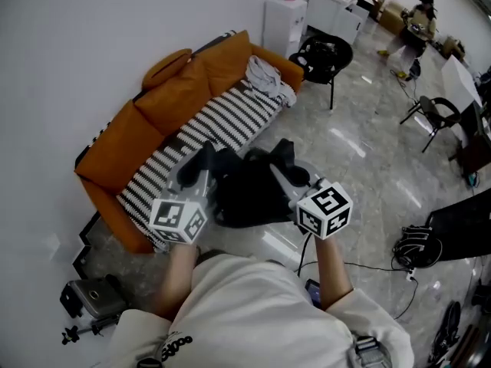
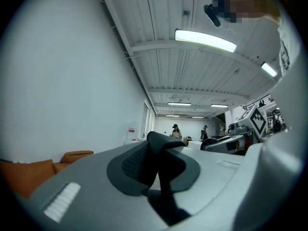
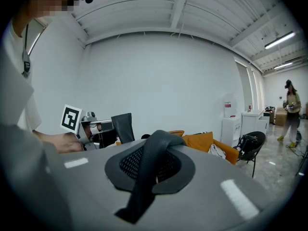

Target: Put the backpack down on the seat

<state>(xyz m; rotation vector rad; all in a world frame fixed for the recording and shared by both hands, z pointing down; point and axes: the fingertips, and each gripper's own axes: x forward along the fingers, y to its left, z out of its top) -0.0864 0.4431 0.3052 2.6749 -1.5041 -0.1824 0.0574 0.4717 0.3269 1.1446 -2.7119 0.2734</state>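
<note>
The orange sofa (image 1: 180, 90) lies ahead of both grippers, and its striped seat (image 1: 230, 121) starts just beyond their tips. A crumpled grey garment (image 1: 268, 77) takes up the far end of that seat, well apart from the tools. The nearer stretch, which is the part ahead of the left gripper, looks free.

The black backpack (image 1: 245, 188) hangs between the two grippers, slung from them. It is over the pale floor (image 1: 345, 152) in front of the sofa rather than over the cushion. Its top edge is near the seat's front edge, but no part of it appears to rest there.

The left gripper (image 1: 201, 161) has its jaws drawn nearly together and clamped on a black strap (image 2: 161, 174). That strap rises between the pads and folds over them. The right gripper (image 1: 285, 173) is likewise pinched almost closed on the other strap (image 3: 147, 174), a perforated black band that loops up over its pads and trails down toward the camera.

So the pickup and the carry look done, with the bag held securely at two points. What is left, as I judge it, is the last reach forward to bring the bag over the striped cushion. After that comes lowering it until the seat takes its weight, and then opening both pairs of jaws to let the straps go.
</note>
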